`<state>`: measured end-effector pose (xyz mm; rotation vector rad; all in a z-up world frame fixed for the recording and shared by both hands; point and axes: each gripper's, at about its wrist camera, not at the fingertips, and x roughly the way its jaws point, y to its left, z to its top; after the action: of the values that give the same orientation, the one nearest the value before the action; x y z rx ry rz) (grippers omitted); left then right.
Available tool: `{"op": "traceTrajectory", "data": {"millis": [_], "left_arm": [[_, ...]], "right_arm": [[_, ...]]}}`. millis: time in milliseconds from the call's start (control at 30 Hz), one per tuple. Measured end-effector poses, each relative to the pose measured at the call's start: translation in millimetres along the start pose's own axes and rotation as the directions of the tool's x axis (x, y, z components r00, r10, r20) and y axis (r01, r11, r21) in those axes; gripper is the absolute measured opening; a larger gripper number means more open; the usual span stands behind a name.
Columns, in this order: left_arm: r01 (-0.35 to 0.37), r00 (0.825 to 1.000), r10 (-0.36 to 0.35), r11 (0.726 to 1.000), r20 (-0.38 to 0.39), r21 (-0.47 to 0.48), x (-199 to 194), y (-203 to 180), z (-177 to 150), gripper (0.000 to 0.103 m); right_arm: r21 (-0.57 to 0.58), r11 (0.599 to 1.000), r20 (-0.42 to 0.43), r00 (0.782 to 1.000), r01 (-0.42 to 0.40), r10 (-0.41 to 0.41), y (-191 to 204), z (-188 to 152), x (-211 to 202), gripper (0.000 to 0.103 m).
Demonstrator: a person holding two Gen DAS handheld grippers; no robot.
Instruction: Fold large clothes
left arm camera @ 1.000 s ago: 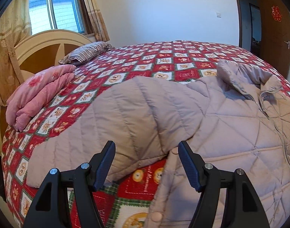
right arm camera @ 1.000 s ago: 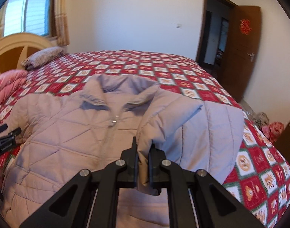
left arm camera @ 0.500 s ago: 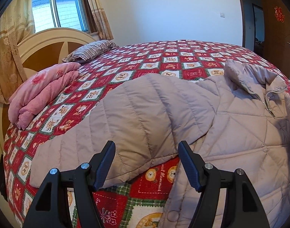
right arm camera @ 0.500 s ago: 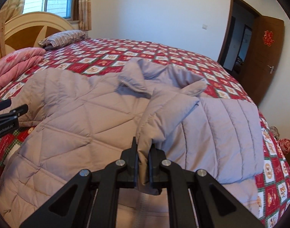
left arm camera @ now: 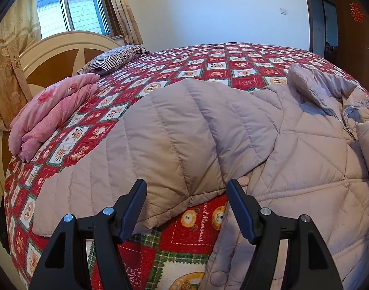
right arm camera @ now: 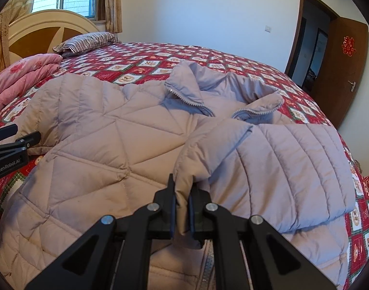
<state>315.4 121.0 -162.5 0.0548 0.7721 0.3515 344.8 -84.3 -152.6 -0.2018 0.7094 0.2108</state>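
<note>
One quilted jacket (right arm camera: 107, 159) is lying on the bed (right arm camera: 141, 60), collar (right arm camera: 223, 94) pointing away from both tongs. The right gripper (right arm camera: 182, 207) is clamping one sleeve (right arm camera: 281, 169), folded across the chest. The left gripper (left arm camera: 187, 207) is hovering with jaws apart over the other sleeve (left arm camera: 160, 145), stretching leftward.

"GenRobot.AI" is printed in white on the left gripper (right arm camera: 8, 142). "Sweet Memories" is partly legible on a bedspread (left arm camera: 203, 227) square.
</note>
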Motion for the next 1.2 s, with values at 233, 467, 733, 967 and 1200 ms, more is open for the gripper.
{"op": "traceTrajectory", "data": {"millis": [233, 467, 733, 967, 1200], "left_arm": [[-0.002, 1.0, 0.002, 1.0, 0.0, -0.006, -9.8, 0.4, 6.7, 0.069], [0.021, 0.999, -0.02, 0.999, 0.03, -0.033, -36.5, -13.1, 27.9, 0.069], [0.079, 0.993, -0.083, 0.995, 0.081, 0.055, -55.8, -107.6, 52.9, 0.069], [-0.023, 0.991, -0.001, 0.983, 0.13, 0.18, -30.2, -190.1, 59.4, 0.069], [-0.134, 0.991, 0.135, 0.977, 0.004, 0.166, 34.3, -171.3, 40.8, 0.07]], "right_arm": [[-0.002, 1.0, -0.031, 0.999, -0.032, 0.031, 0.6, 0.4, -0.7, 0.049], [0.02, 0.993, 0.014, 0.993, -0.115, 0.115, -11.1, -6.3, -50.4, 0.066], [0.169, 0.985, 0.046, 0.999, 0.02, -0.029, -111.0, -24.1, -78.4, 0.063], [0.364, 0.923, 0.066, 0.985, 0.127, -0.161, -219.8, -11.2, -58.1, 0.055], [0.319, 0.943, -0.036, 0.996, 0.093, -0.087, -239.8, -5.3, 5.4, 0.055]]}}
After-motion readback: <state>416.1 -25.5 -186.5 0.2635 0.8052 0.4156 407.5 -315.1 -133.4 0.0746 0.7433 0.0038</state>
